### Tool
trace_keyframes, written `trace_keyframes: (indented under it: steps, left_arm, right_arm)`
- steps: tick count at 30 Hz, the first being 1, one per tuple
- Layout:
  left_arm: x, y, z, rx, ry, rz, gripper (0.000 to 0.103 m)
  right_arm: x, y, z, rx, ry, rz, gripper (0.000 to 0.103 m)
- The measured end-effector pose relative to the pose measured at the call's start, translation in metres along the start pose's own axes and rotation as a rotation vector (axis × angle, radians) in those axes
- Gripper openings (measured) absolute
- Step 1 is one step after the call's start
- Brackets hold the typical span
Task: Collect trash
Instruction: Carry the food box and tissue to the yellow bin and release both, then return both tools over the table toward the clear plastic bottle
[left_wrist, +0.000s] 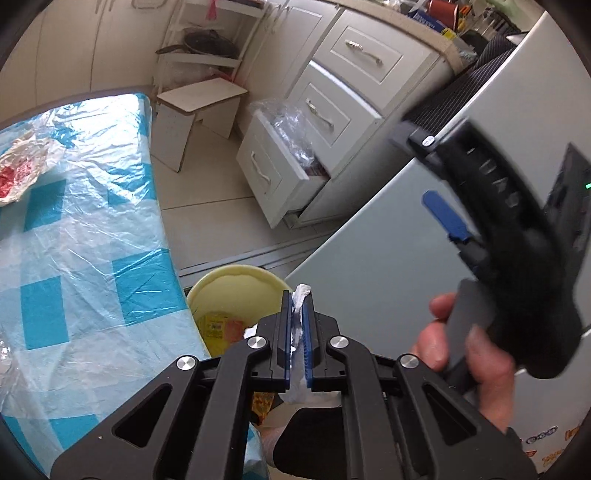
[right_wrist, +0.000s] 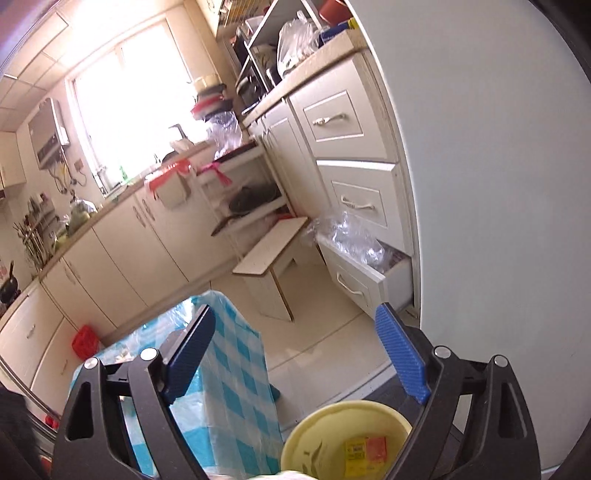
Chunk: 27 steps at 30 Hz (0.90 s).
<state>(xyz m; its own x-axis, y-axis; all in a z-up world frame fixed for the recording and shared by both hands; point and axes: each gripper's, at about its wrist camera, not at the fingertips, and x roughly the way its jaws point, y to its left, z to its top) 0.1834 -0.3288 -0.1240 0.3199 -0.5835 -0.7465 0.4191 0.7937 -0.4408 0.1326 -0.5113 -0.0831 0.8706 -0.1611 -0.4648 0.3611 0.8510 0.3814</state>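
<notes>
Kitchen floor area beside a grey-white refrigerator (left_wrist: 369, 240) is recorded in both wrist views. The left tongs (left_wrist: 298, 306) are seen closed tight on a crumpled strip of white plastic wrap (left_wrist: 300, 295), which is pinched between the two blue pads; its top end sticks out past the tips and its lower end hangs below them. The wrap is held above and just in front of a yellow bin (left_wrist: 236, 284), which stands on the floor between the counter (left_wrist: 92, 221) and the refrigerator. A yellow and orange wrapper (left_wrist: 221, 326) is noted lying inside the bin.

The counter is covered with a blue-and-white checked cloth under clear plastic film. A crumpled white wrapper with red print (left_wrist: 18, 173) is seen lying on it, well apart from the bin.

The right tongs (right_wrist: 295, 354) are recorded spread wide, with nothing between the pads. They are held in the right hand (left_wrist: 465, 354) above the bin, near the refrigerator door. The same bin (right_wrist: 343, 439) and its wrapper appear at the lower edge of the right wrist view.

A bottom drawer (left_wrist: 273, 177) of the white cabinet is noted pulled out, with clear plastic bags showing inside. A small white stool (left_wrist: 195, 110) stands on the floor beyond the counter.
</notes>
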Motion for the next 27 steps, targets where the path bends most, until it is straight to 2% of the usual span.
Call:
trace_keyframes:
  steps: [1, 2, 4, 9, 12, 16, 21, 27]
  left_arm:
    - [0.006, 0.000, -0.002, 0.001, 0.008, 0.021, 0.021]
    - [0.009, -0.001, -0.003, 0.001, 0.009, 0.038, 0.037]
    - [0.009, -0.001, -0.007, 0.007, -0.013, 0.079, 0.054]
    - [-0.007, -0.004, -0.010, 0.048, -0.042, 0.134, 0.060]
    - [-0.025, -0.009, -0.013, 0.092, -0.072, 0.208, 0.062]
    - [-0.058, -0.007, -0.022, 0.156, -0.124, 0.361, 0.071]
    - [-0.103, 0.022, -0.032, 0.103, -0.159, 0.473, 0.073]
    - [-0.148, 0.055, -0.050, 0.048, -0.197, 0.565, 0.076]
  right_arm:
    - [0.001, 0.001, 0.001, 0.001, 0.003, 0.008, 0.085]
    - [0.003, 0.001, 0.002, 0.006, 0.008, 0.018, 0.085]
    - [0.001, 0.003, 0.006, 0.009, 0.011, 0.036, 0.085]
    - [-0.005, 0.011, 0.008, 0.005, -0.003, 0.059, 0.085]
    - [-0.008, 0.014, 0.008, 0.007, -0.003, 0.069, 0.085]
    - [-0.013, 0.028, 0.009, -0.008, -0.002, 0.090, 0.085]
    - [-0.014, 0.061, 0.003, -0.101, 0.007, 0.126, 0.087]
    - [-0.018, 0.096, -0.010, -0.222, 0.017, 0.168, 0.089]
